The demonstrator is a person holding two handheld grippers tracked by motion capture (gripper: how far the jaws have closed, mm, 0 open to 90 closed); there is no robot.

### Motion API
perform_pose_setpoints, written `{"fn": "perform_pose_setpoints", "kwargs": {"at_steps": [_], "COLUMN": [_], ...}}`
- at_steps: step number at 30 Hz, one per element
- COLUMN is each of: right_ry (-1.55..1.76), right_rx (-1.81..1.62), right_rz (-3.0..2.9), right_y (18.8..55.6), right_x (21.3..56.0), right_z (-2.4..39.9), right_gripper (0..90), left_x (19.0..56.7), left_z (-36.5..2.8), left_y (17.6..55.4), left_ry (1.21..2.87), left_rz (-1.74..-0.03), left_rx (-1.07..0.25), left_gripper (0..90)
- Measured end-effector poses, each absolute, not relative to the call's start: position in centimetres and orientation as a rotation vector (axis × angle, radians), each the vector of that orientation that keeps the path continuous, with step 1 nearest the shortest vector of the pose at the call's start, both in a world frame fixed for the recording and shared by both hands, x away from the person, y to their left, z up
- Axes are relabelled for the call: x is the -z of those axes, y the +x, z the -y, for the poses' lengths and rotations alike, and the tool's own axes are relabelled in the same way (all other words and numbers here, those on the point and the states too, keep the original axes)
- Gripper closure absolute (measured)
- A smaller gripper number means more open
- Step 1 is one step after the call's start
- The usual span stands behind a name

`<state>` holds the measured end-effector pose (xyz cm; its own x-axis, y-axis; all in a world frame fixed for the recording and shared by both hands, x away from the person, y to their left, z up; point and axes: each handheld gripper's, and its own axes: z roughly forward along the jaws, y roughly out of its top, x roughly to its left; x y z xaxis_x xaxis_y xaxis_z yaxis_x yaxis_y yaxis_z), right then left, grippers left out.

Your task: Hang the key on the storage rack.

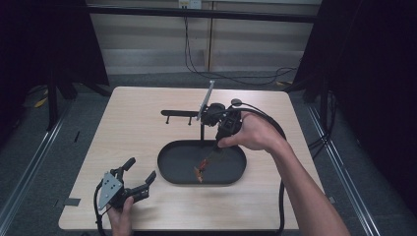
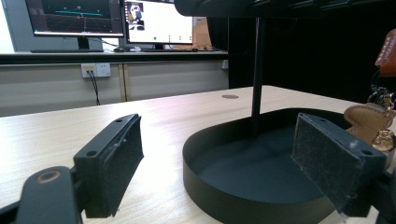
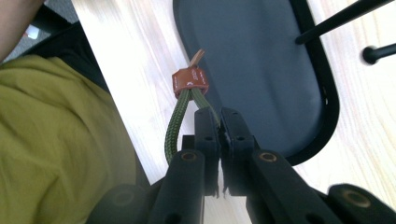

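We see a black oval tray on a pale wood-grain table, an olive-green braided cord with a reddish-brown leather band, matte black grippers, and a person's mustard-yellow garment.

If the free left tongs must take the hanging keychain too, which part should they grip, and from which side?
Probably the brown leather clasp just below the green cord loop: it is firmer than the cord. The right tongs already pinch the loop from above, over the black tray. The open left tongs should come level from their own side.
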<state>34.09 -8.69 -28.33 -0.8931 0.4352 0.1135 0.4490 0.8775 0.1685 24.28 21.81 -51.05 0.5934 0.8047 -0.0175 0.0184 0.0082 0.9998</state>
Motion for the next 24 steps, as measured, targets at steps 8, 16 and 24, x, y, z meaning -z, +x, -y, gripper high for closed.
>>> {"fn": "perform_pose_setpoints", "kwargs": {"at_steps": [8,16,24], "right_ry": [-0.719,-0.732,-0.696], "right_rx": [0.325,0.336,0.33], "right_rz": [2.982,2.977,2.996], "right_y": [35.3,36.8,37.9], "right_x": [27.1,26.8,26.2], "right_z": [8.4,8.0,7.4], "right_gripper": [86.4,86.4,86.4], "left_x": [51.0,51.0,51.0], "left_z": [-21.8,-21.8,-21.9], "left_y": [24.3,24.3,24.3], "left_ry": [1.447,1.45,1.457], "left_rz": [-0.746,-0.75,-0.744], "left_rx": [-0.713,-0.711,-0.714], "left_gripper": [15.9,16.0,15.9]}}
